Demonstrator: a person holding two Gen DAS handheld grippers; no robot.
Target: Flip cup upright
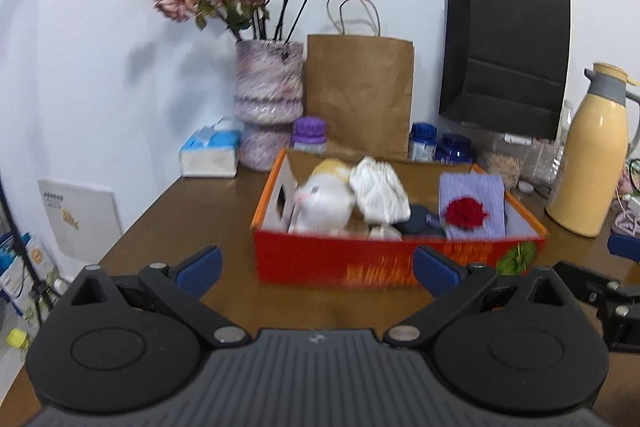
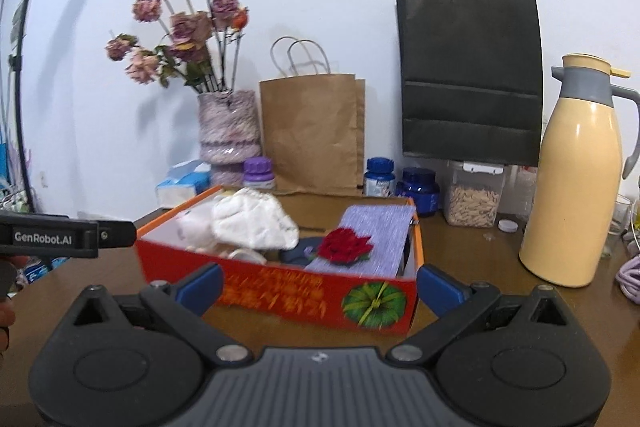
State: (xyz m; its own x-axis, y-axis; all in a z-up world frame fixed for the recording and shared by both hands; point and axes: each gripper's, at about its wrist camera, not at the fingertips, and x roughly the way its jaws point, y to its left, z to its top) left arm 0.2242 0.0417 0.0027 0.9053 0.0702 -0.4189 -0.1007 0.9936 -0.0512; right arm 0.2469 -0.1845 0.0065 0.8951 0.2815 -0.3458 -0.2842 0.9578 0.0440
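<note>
Your left gripper (image 1: 318, 269) is spread wide with nothing between its blue pads (image 1: 200, 269), hovering above the near part of the brown table (image 1: 192, 211). Your right gripper (image 2: 320, 289) is likewise spread wide and empty, also above the near edge of the table. In the right wrist view, the body of the left gripper enters from the left edge; in the left wrist view, part of the right gripper shows at the right edge.

Directly ahead of both grippers, an open red cardboard box (image 2: 280, 297) sits at mid-table. It holds a white plush toy (image 1: 322, 203), a crumpled white cloth (image 2: 252, 223), a dark item, and a lilac knitted piece bearing a red flower (image 2: 344, 247).

You cannot make out a cup in either view; its position cannot be told.

Along the far edge of the table, against the wall, from left to right: a tissue pack (image 1: 210, 153), a vase of dried roses (image 1: 268, 107), a purple-capped jar (image 1: 308, 135), a brown paper bag (image 1: 360, 95), two blue jars (image 2: 400, 183), a black paper bag (image 2: 472, 75), a clear container of grain (image 2: 474, 195), and a cream thermos jug (image 2: 576, 179).
</note>
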